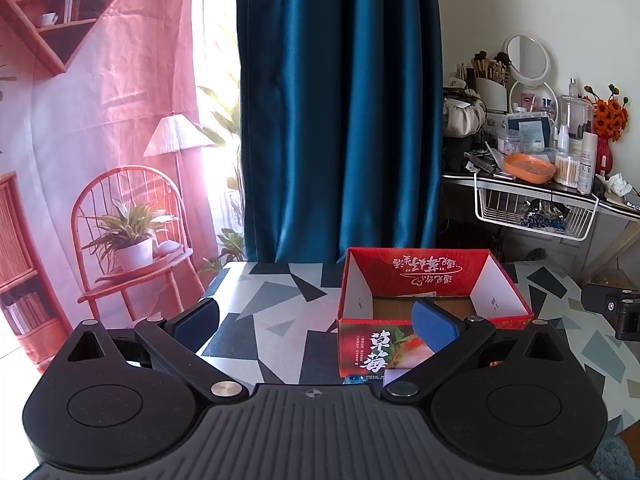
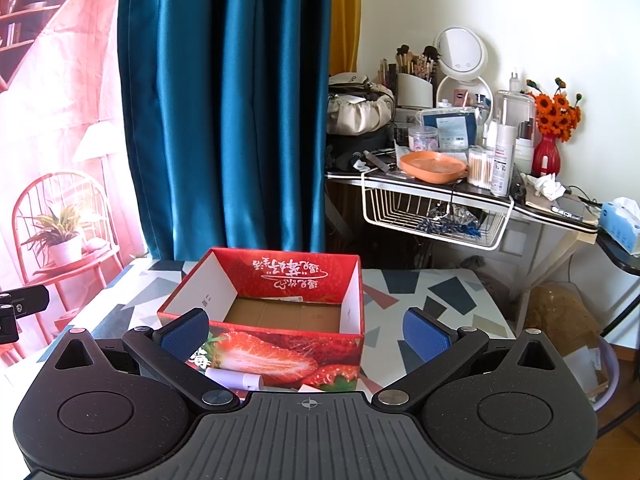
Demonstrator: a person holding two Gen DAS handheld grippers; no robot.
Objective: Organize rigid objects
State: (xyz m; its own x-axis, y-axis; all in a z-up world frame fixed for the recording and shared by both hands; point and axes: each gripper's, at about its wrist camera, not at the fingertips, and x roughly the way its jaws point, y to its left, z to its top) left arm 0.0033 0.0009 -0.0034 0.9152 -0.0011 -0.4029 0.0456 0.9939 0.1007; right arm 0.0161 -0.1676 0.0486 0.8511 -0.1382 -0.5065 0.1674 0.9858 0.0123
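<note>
Left wrist view: left gripper (image 1: 318, 318) hangs over the near part of the patterned table (image 1: 276, 304), jaws spread wide, nothing btwn the blue pads (image 1: 434, 326). The red strawberry box (image 1: 434, 300) sits open-topped to the right of centre; the right pad overlaps its near-left corner in the view, can't tell if it touches. Box looks bare inside, brown floor showing. Bare tabletop to the left of the box up to the far edge by the teal curtain (image 1: 336, 112). A bit of the right gripper (image 1: 612, 306) pokes in at the right edge.

Right wrist view: right gripper (image 2: 306, 334) also wide open, holding nothing, w/ the box (image 2: 280, 312) straight ahead btwn its fingers. A white tube (image 2: 236, 380) lies on the table just in front of the box's near wall, partly hidden by the gripper body, maybe w/ other small items beside it. Open table right of the box to its right edge; cluttered vanity shelf (image 2: 460, 188) stands beyond.
</note>
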